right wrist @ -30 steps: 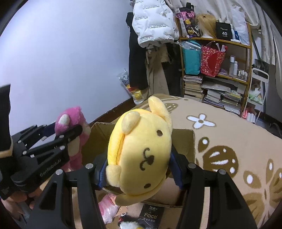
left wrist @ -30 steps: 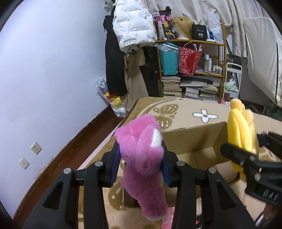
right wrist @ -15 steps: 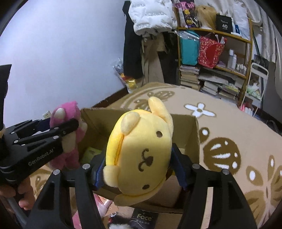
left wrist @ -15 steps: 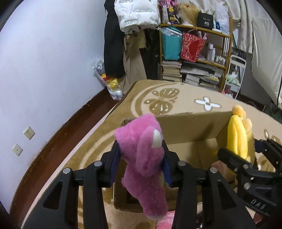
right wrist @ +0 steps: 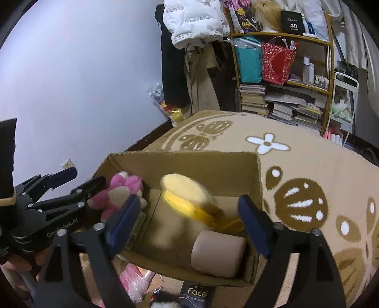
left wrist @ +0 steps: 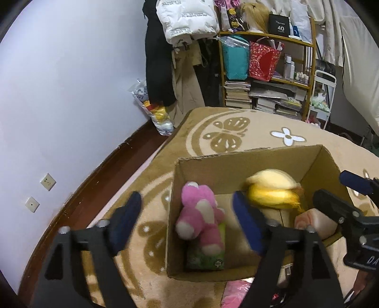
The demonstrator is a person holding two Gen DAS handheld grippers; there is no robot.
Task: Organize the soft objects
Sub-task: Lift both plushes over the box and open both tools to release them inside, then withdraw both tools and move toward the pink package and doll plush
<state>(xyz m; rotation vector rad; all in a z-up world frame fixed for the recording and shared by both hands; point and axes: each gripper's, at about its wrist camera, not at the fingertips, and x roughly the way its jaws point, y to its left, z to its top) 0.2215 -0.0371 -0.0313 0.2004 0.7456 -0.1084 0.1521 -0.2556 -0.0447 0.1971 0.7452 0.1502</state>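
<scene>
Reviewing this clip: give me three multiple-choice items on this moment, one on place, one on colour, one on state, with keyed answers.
1. Where is the pink plush toy?
A. in the cardboard box
B. on the shelf
C. on the rug outside the box

2. What colour are the gripper pads?
A. red
B. blue
C. white

3. How does the right gripper stand?
A. clamped on the yellow plush
B. jaws apart, gripping nothing
C. shut on nothing

Answers: 1 A, it lies against the box's left wall. 2 B, the pads show dark blue. 3 B, its jaws are opening and the yellow plush sits loose in the box.

"40" on black shelf box point(right wrist: 293, 21), "Face" on dark packet point(right wrist: 197, 293), seemingly "GenRobot.AI" — left gripper point(right wrist: 79, 180).
</scene>
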